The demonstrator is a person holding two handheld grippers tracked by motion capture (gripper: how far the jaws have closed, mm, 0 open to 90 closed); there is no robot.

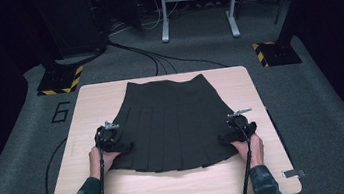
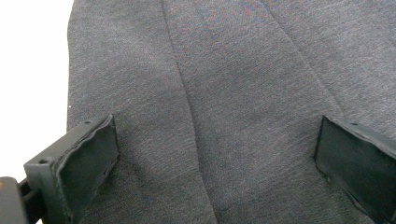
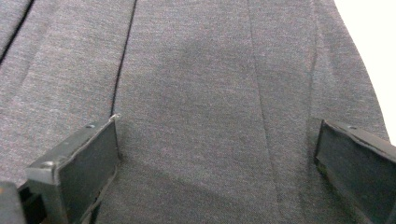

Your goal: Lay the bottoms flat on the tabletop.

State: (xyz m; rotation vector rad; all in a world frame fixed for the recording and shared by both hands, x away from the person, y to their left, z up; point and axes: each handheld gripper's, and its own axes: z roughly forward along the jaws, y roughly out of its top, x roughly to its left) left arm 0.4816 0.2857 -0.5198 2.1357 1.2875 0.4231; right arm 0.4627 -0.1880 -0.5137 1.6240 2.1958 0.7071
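Observation:
A dark pleated skirt (image 1: 173,122) lies spread flat on the light wooden table (image 1: 181,184), waistband at the far side, hem toward me. My left gripper (image 1: 125,146) rests at the skirt's left edge near the hem, open, its jaws wide apart over grey pleated cloth (image 2: 210,116). At the skirt's right edge near the hem sits my right gripper (image 1: 224,138), also open, with cloth (image 3: 205,107) lying between its spread jaws. Neither gripper pinches the fabric.
Bare table shows along the front and both sides of the skirt. Beyond the table lie grey carpet, black cables (image 1: 155,59), two hazard-striped stand bases (image 1: 59,81) and a metal frame (image 1: 197,8). A "6" (image 1: 61,112) is marked on the floor.

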